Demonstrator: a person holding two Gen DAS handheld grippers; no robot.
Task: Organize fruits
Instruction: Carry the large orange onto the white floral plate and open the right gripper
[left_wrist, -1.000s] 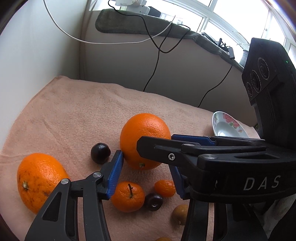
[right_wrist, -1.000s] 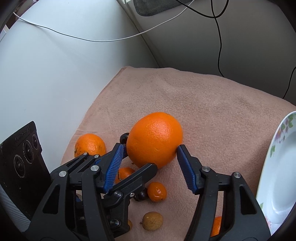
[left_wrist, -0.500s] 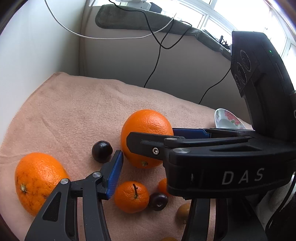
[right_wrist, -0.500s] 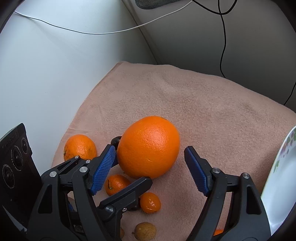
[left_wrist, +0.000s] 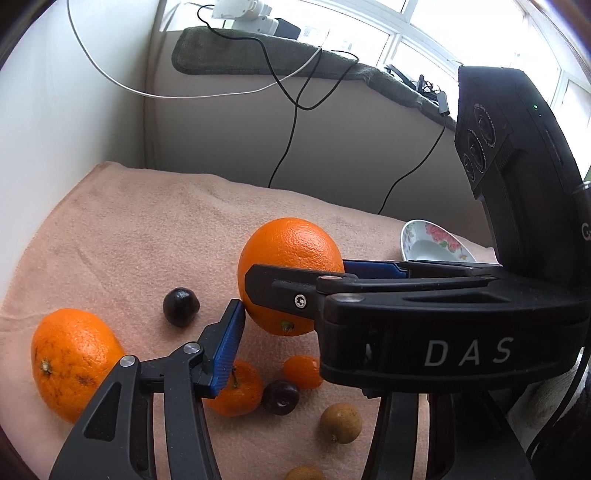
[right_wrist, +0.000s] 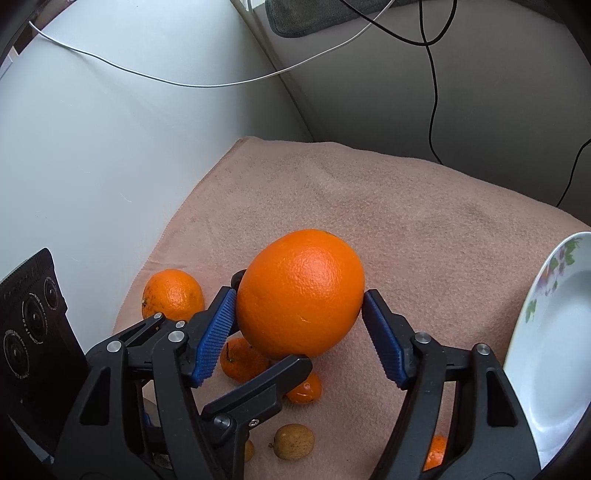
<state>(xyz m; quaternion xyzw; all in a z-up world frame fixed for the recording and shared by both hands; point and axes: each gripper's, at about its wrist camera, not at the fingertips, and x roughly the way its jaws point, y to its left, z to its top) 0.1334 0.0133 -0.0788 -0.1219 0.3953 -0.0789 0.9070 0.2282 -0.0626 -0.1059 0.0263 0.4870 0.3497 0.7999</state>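
Because the big orange (right_wrist: 300, 293) sits squeezed between the blue pads of the right gripper (right_wrist: 299, 325), raised clear of the cloth with the jaws closing in on its widest girth, it looks a firm, fairly heavy fruit with a dimpled skin that the ribbed pads should bite well. Taking it across the middle, as here, seems the safe hold; a grip nearer either end would likely let the round body slide out.

The left gripper (left_wrist: 291, 325) hangs just under and beside it, jaws parted around nothing; one blue pad is close by the orange's lower flank, its other finger hidden behind the right tool.

Below lie small mandarins (left_wrist: 236, 387), a dark plum (left_wrist: 280, 397) and brown longans (left_wrist: 340, 422), light and prone to roll. A second orange (left_wrist: 72, 360) rests further left, another plum (left_wrist: 181, 306) beyond.

The peach towel (right_wrist: 369, 206) is soft and napped, so fruit should settle rather than skid. A flowered plate (right_wrist: 550, 354) waits at the right edge, brittle. Behind are pale walls, dangling cables (left_wrist: 291, 92) and a bright window.
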